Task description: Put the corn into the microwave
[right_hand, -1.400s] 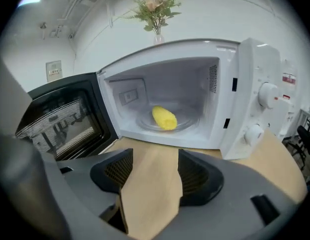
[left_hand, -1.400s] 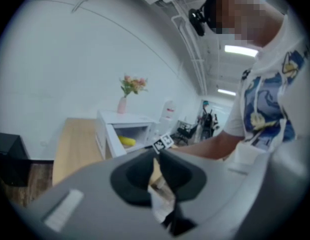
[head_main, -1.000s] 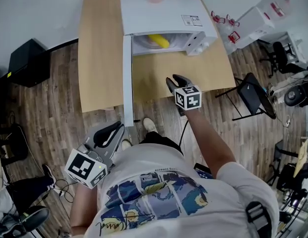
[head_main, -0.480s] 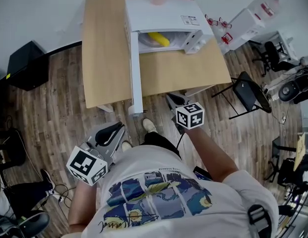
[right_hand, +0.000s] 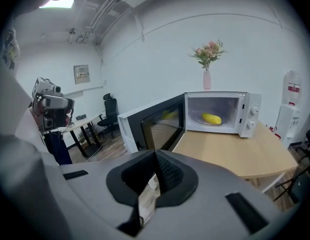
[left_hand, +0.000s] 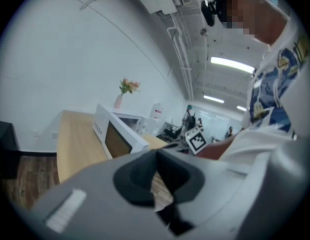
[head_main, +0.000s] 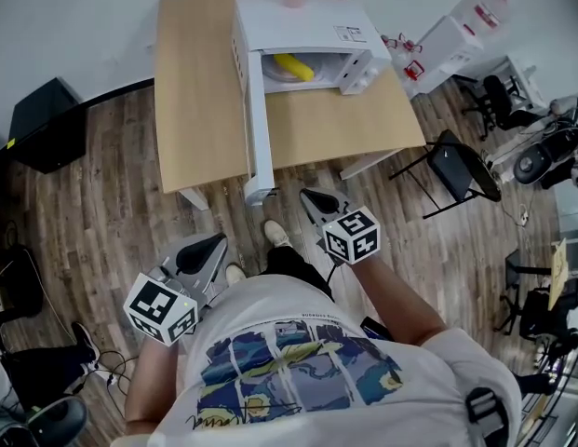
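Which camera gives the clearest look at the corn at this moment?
The right gripper view: it looks straight into the open microwave and shows the whole corn inside. The head view shows only part of the corn under the microwave's top. In the left gripper view it cannot be made out past the open door.

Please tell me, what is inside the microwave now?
A yellow corn lies inside the microwave, whose door stands open. It seems to rest on a pale round plate. From the head view, the microwave's top covers the back of the chamber.
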`<state>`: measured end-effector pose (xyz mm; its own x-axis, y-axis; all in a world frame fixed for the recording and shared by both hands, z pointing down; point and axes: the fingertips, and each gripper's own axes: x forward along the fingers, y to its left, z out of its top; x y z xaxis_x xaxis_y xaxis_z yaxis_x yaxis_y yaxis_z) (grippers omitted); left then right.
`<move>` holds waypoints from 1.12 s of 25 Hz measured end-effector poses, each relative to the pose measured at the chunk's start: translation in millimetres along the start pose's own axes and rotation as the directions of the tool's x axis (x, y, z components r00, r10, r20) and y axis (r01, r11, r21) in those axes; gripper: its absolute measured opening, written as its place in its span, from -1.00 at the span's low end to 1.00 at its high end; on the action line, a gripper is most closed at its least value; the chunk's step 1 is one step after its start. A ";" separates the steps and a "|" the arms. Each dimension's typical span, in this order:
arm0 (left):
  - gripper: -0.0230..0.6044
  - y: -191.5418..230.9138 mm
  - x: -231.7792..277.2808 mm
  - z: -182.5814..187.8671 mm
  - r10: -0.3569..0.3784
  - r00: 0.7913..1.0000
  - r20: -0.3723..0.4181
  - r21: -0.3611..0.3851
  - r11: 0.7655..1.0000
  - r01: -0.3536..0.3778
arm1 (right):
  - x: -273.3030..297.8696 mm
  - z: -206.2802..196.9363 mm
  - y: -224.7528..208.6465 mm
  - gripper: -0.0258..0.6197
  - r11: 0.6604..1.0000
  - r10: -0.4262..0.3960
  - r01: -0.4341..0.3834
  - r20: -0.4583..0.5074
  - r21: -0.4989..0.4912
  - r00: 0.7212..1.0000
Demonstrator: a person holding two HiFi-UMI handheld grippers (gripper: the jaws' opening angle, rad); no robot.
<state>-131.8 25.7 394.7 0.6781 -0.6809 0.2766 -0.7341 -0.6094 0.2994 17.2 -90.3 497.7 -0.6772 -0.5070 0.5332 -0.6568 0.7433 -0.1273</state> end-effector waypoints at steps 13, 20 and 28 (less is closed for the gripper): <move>-0.90 -9.1 -19.9 -14.3 0.006 1.000 -0.014 0.019 1.000 -0.006 | -21.4 -0.8 43.6 -0.89 0.999 0.048 -0.048 0.025 0.004 0.999; -0.90 -7.6 -30.5 -20.3 0.023 1.000 -0.007 0.010 1.000 -0.023 | -18.3 5.1 55.6 -0.89 0.998 0.066 -0.066 0.031 -0.016 0.997; -0.90 -7.0 -34.6 -25.0 0.033 0.999 -0.008 -0.001 0.999 -0.033 | -20.2 11.4 63.8 -0.89 0.995 0.088 -0.086 0.035 -0.041 0.996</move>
<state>-149.2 63.7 405.8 0.6534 -0.6978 0.2933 -0.7563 -0.5858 0.2912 -14.8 -37.6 469.3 -0.7434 -0.4547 0.4905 -0.5815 0.8017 -0.1382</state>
